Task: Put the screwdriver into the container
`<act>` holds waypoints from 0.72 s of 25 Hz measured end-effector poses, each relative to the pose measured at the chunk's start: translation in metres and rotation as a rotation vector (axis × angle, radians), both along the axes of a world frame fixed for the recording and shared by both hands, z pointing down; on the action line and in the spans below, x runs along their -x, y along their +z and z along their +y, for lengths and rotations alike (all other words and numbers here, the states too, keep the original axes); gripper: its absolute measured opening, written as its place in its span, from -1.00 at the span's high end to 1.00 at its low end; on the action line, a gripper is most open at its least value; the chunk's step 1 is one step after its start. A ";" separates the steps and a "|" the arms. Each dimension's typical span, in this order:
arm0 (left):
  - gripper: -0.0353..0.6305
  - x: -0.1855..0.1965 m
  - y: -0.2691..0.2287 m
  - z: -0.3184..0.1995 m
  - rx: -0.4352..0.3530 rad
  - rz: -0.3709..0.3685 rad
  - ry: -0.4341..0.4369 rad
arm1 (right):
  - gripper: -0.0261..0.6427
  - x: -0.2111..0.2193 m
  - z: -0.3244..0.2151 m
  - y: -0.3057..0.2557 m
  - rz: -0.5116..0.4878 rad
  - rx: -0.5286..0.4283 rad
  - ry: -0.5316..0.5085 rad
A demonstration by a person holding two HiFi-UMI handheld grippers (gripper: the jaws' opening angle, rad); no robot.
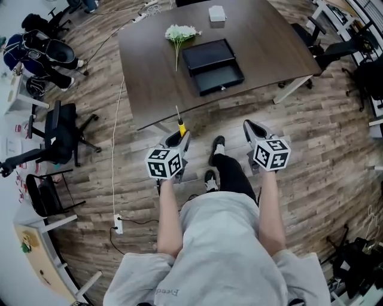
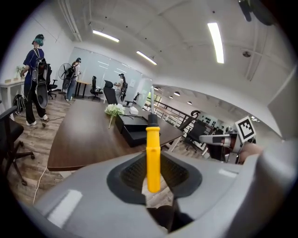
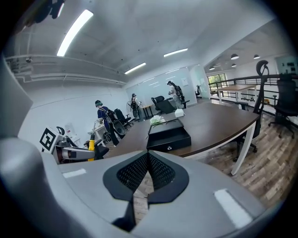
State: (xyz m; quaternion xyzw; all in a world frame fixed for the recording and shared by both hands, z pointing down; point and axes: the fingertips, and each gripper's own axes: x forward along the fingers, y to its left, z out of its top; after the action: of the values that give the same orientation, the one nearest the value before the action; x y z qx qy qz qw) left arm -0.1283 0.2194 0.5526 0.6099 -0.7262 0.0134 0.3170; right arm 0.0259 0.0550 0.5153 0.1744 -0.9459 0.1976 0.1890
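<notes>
My left gripper [image 1: 178, 137] is shut on a screwdriver [image 1: 180, 124] with a yellow handle; its thin shaft points toward the table's near edge. In the left gripper view the yellow handle [image 2: 153, 158] stands upright between the black pads. The container, a black open drawer box [image 1: 213, 65], lies on the dark brown table [image 1: 149, 77], well ahead of both grippers. My right gripper [image 1: 252, 128] is shut with nothing in it, held over the floor at the right; its pads [image 3: 148, 171] meet. The box [image 3: 167, 136] shows ahead of it.
White flowers [image 1: 181, 34] lie left of the box, and a small white box [image 1: 216, 13] sits at the table's far edge. Office chairs [image 1: 57, 134] stand at the left. A cable and power strip [image 1: 118, 223] run along the wooden floor. People stand far off.
</notes>
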 end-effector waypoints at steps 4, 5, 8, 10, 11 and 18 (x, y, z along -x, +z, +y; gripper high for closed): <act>0.48 0.012 0.006 -0.012 0.026 -0.011 0.007 | 0.92 0.025 -0.008 0.007 -0.004 0.014 -0.027; 0.48 0.016 0.007 -0.017 0.031 -0.013 0.009 | 0.92 0.033 -0.011 0.009 -0.006 0.019 -0.037; 0.48 0.031 0.008 -0.039 0.050 -0.023 0.031 | 0.92 0.059 -0.020 0.018 -0.008 0.042 -0.059; 0.48 0.044 0.006 -0.053 0.060 -0.027 0.057 | 0.92 0.080 -0.024 0.020 -0.015 0.055 -0.067; 0.48 0.052 0.005 -0.059 0.065 -0.030 0.072 | 0.92 0.091 -0.025 0.020 -0.019 0.059 -0.069; 0.48 0.088 0.002 -0.127 0.103 -0.057 0.172 | 0.92 0.130 -0.068 0.020 -0.016 0.064 -0.033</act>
State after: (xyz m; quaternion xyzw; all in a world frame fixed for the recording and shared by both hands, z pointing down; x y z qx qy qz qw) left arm -0.2163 0.0926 0.5543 0.6520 -0.6783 0.0952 0.3251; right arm -0.1041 -0.0133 0.5358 0.1510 -0.9433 0.2261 0.1903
